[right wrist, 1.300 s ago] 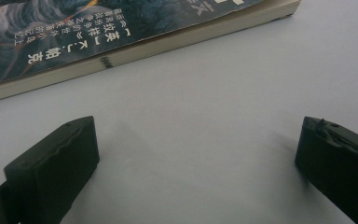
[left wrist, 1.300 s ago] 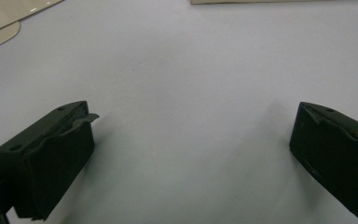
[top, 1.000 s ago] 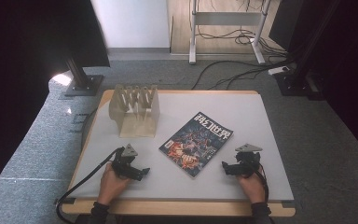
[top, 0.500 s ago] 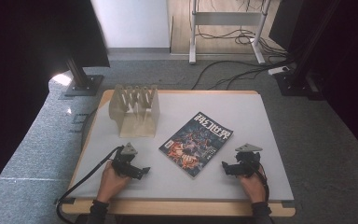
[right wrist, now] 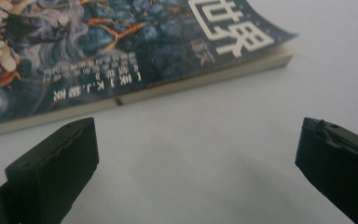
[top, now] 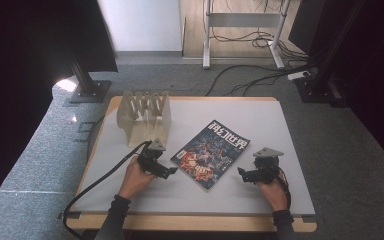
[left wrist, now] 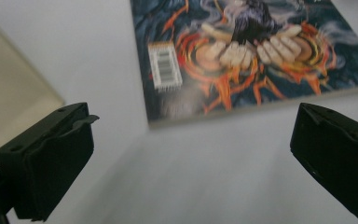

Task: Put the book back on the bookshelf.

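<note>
A magazine [top: 211, 153] with a dark blue and orange cover lies flat and slanted in the middle of the white table [top: 260, 115]. Its barcode corner [left wrist: 164, 65] lies just ahead of my left gripper [left wrist: 186, 154], whose jaws stand wide apart with nothing between them. In the high view that left gripper [top: 162, 170] rests on the table just left of the magazine's near corner. My right gripper [top: 245, 175] sits to the right of the magazine, pointing at it. It is open and empty [right wrist: 191, 158], and the magazine's page edge [right wrist: 177, 86] runs across a short way ahead of it.
A pale wooden slotted rack [top: 145, 116] stands at the table's back left, just behind my left hand. A black cable [top: 100, 177] trails from the left gripper over the front left edge. Monitor stands, cables and a desk frame sit on the carpet beyond the table.
My left gripper has shifted slightly right, closer to the magazine's near corner. The right gripper and the magazine have stayed put.
</note>
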Motion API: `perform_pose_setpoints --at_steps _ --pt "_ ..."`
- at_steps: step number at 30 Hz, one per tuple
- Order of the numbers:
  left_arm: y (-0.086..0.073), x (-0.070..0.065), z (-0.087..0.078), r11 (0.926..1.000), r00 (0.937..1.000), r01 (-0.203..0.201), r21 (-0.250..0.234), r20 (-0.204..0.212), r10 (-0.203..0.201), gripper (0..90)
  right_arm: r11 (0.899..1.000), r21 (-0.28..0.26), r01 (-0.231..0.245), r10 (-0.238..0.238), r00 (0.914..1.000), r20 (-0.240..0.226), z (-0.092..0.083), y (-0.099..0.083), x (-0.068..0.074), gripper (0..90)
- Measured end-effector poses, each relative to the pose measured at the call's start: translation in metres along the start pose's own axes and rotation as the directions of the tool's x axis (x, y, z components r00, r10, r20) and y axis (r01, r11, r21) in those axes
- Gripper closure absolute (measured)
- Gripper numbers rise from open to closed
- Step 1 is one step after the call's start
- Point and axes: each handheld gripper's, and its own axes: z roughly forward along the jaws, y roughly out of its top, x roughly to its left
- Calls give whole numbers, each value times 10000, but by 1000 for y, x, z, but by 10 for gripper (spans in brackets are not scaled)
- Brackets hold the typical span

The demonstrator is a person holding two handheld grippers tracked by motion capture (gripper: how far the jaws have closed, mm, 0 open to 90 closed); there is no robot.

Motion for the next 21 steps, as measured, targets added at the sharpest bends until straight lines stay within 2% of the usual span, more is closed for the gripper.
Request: perform_pose_setpoints --at_steps 4,8,11,15,18,21 --pt "18 -1 14 9996 9996 -270 96 92 269 0 9998 -78 184 -185 9998 -102 6 11 -3 0" --pt "29 2 28 9994 9995 -280 201 169 277 0 9996 -2 284 -284 9994 -190 18 22 -8 0" --pt "34 4 38 9996 9994 -219 149 280 215 0 9993 19 371 -370 9989 -290 27 30 -11 0" --pt "39 5 49 9991 9990 -343 237 297 336 0 9992 21 401 -400 9988 -287 41 41 -17 0" --pt "40 8 56 9996 9988 -192 210 444 183 0 9991 34 427 -426 9986 -299 51 48 -23 0" --pt "40 11 63 9990 9992 -294 342 290 284 0 9989 253 398 -387 9984 -413 65 55 -31 0"
